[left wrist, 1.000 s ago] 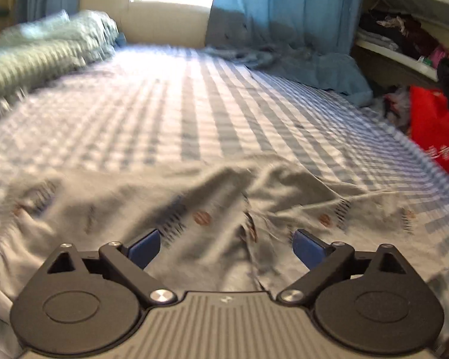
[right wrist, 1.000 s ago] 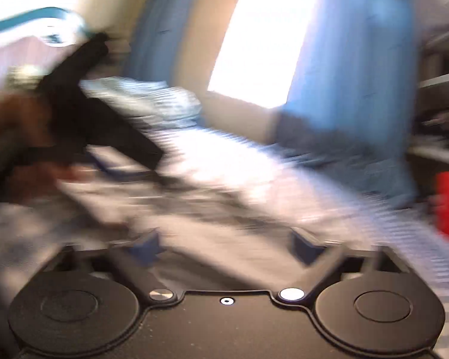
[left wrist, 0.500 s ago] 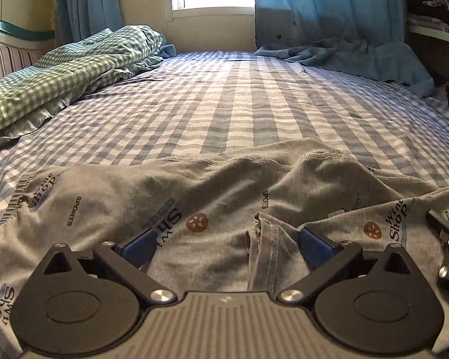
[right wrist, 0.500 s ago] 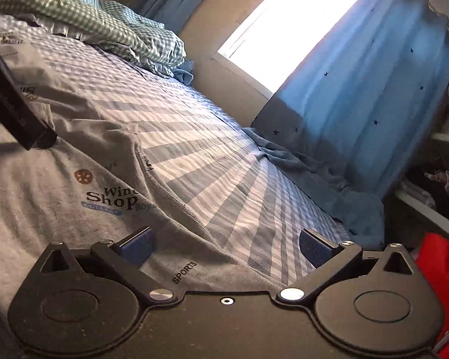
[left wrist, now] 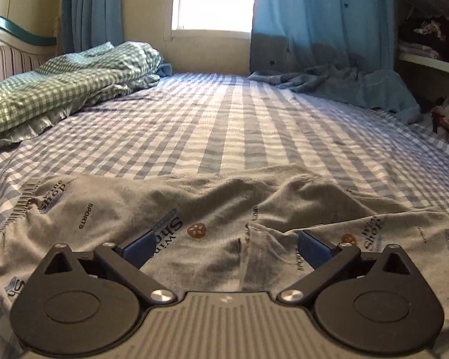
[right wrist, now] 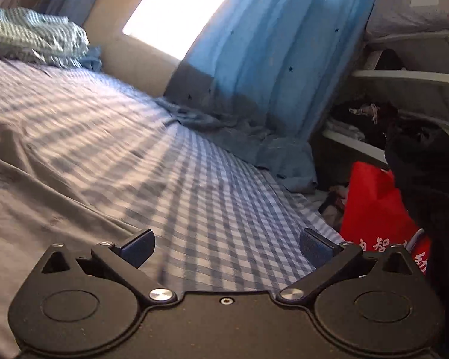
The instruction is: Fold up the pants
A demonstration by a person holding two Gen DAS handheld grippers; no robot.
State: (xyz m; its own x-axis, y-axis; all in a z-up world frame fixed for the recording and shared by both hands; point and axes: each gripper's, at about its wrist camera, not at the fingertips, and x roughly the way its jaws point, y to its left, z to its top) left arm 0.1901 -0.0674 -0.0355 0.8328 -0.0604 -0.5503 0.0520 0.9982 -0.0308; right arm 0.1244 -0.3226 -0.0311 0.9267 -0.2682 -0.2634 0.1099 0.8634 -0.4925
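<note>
Grey printed pants (left wrist: pixel 212 209) lie crumpled and spread across the near part of the blue checked bed (left wrist: pixel 230 125). My left gripper (left wrist: pixel 224 246) is open and empty, low over the pants' middle, where a fold of cloth stands between its fingers. In the right wrist view the pants (right wrist: pixel 30 209) lie at the left. My right gripper (right wrist: pixel 226 246) is open and empty, over bare checked sheet (right wrist: pixel 212 209) beside the pants' right edge, near the bed's right side.
A green checked duvet (left wrist: pixel 60 89) is heaped at the far left by the headboard. A blue curtain (left wrist: pixel 323 30) hangs at the window and its hem bunches on the bed. Shelves with clothes (right wrist: pixel 404 113) and a red bag (right wrist: pixel 374 209) stand off the bed's right edge.
The left gripper has tilted up a little over the pants. The right gripper has swung right, off the pants and toward the bed's right edge. Both stay open.
</note>
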